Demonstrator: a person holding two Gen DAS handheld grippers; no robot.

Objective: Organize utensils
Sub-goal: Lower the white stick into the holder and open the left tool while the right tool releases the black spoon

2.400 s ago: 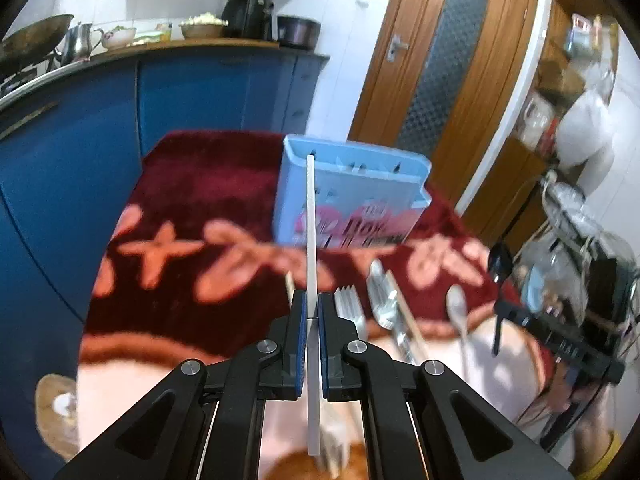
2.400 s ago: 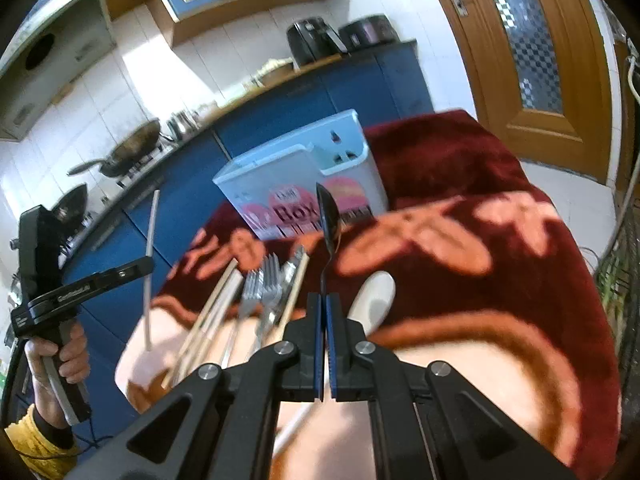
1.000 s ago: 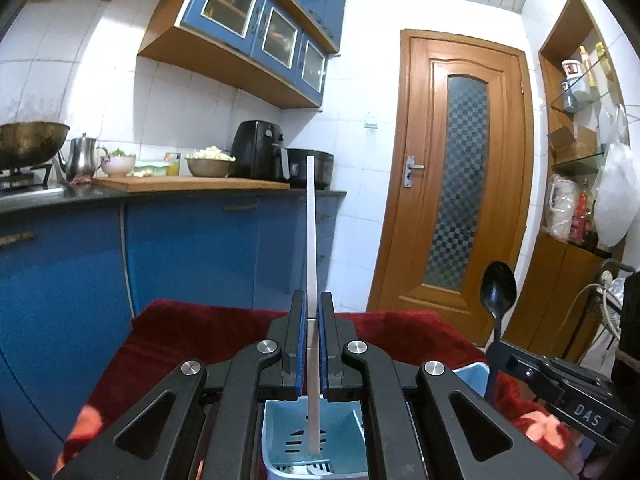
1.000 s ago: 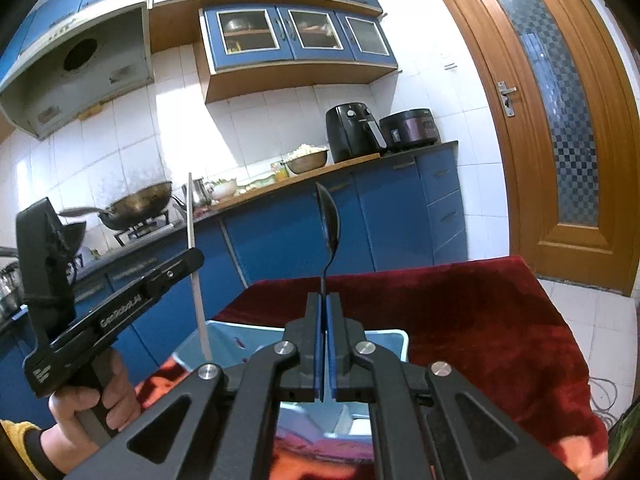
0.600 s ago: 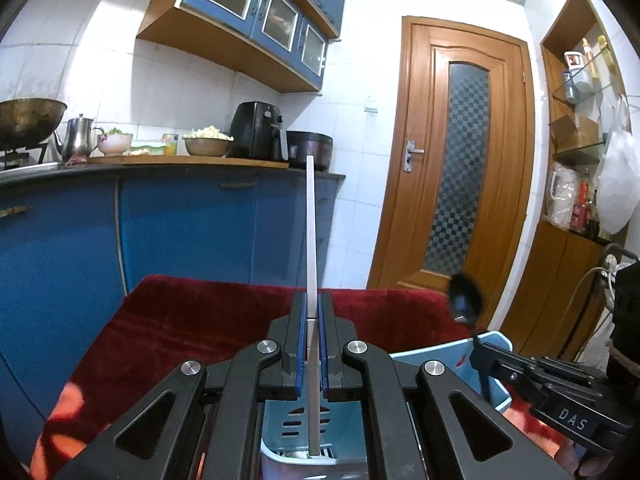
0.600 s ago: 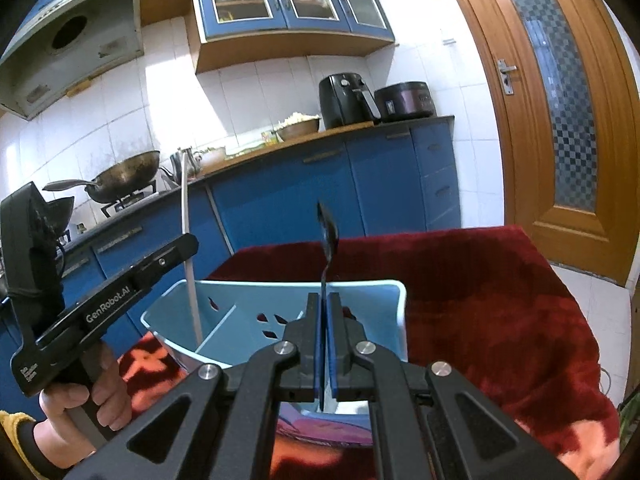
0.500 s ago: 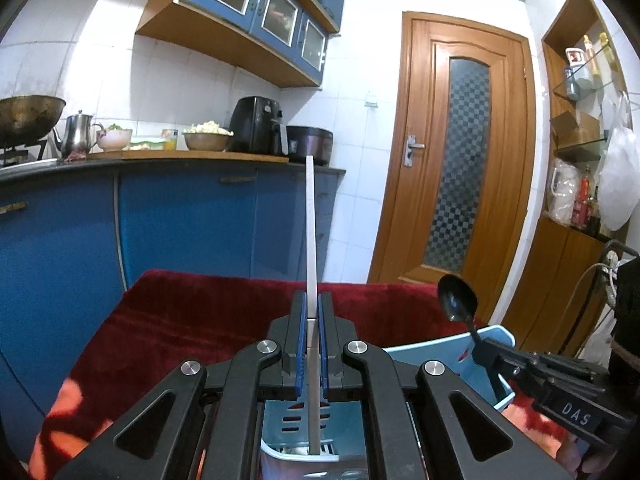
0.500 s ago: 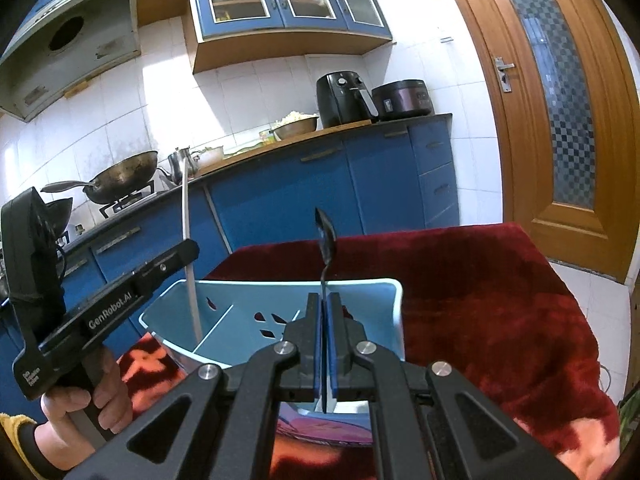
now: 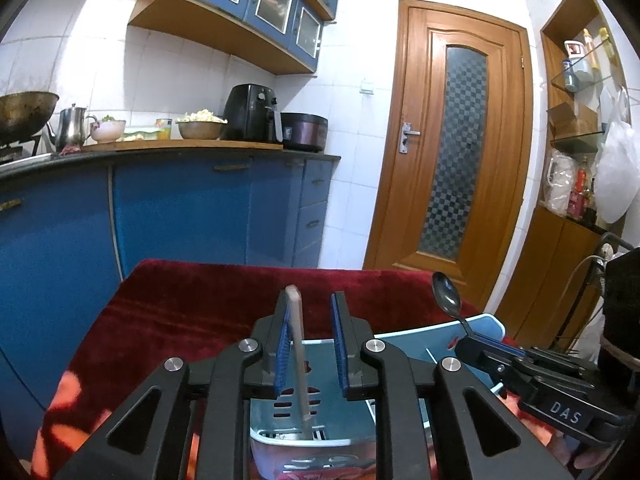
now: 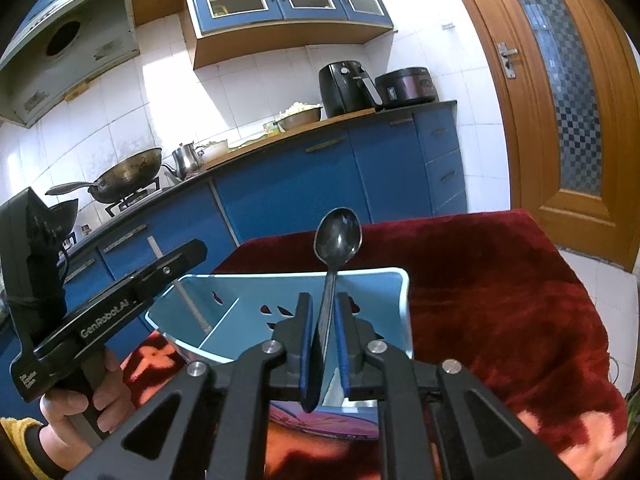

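Left hand: I am holding the left gripper point(image 9: 309, 344) just above the light blue plastic utensil holder point(image 9: 320, 420), pointing slightly downward.
Left jaws: they are opening; the pale flat chopstick point(image 9: 298, 356) is leaning on the left pad, its lower end in the holder.
Right hand: I am keeping the right gripper point(image 10: 322, 340) over the holder's near compartment.
Right jaws: they are opening around the dark metal spoon point(image 10: 335, 248), standing bowl up, loose.
Writing: "GenRobot.AI" and "DAS" are showing on the grippers' bodies.
Holder: it is sitting on the red patterned blanket point(image 10: 500, 280).
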